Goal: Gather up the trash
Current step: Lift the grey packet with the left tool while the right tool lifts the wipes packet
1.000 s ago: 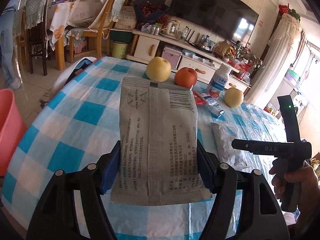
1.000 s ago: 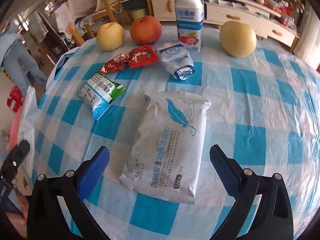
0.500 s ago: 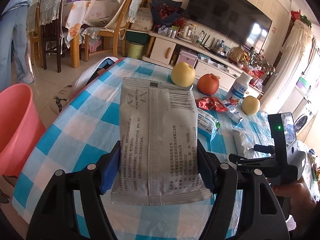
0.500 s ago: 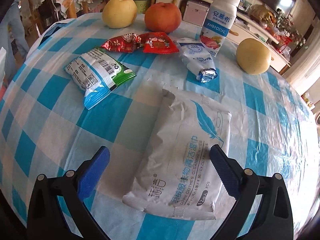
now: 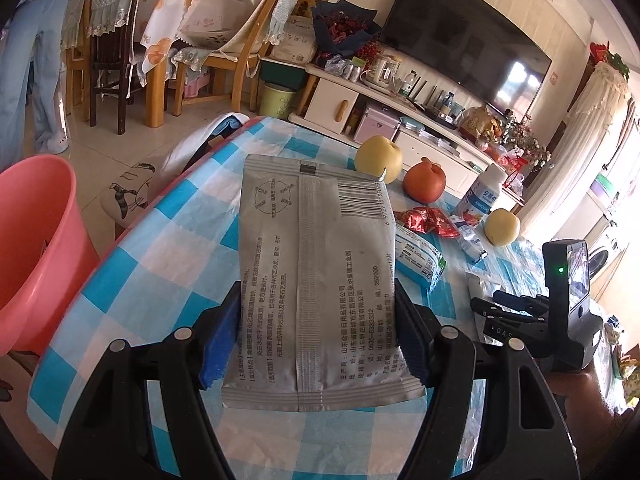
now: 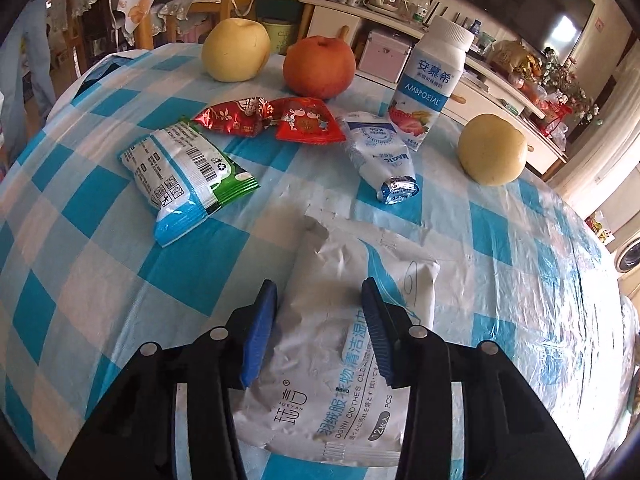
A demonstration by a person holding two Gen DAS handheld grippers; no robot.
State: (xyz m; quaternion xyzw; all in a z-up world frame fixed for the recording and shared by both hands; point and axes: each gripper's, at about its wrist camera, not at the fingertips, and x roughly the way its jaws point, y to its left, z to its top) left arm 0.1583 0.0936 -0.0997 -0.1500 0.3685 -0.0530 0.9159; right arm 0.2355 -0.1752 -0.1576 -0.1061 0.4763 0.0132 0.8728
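Gripping a grey foil packet [image 5: 316,280] upright between its blue pads, the left claw [image 5: 312,344] hovers over the blue-checked counter [image 5: 160,256], with a pink bin [image 5: 36,248] on the floor left of that counter. The right claw [image 6: 318,332] is closing around a white wipes pack [image 6: 336,352] lying flat on the counter, the pack between its pads. Beyond that pack lie a green-edged wrapper [image 6: 184,172], red wrappers [image 6: 272,120] and a crushed white tube [image 6: 380,160], with fruit and a yogurt bottle [image 6: 428,80] behind.

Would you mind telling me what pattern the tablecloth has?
The tablecloth is checked in blue and white squares, shown best in the right wrist view.
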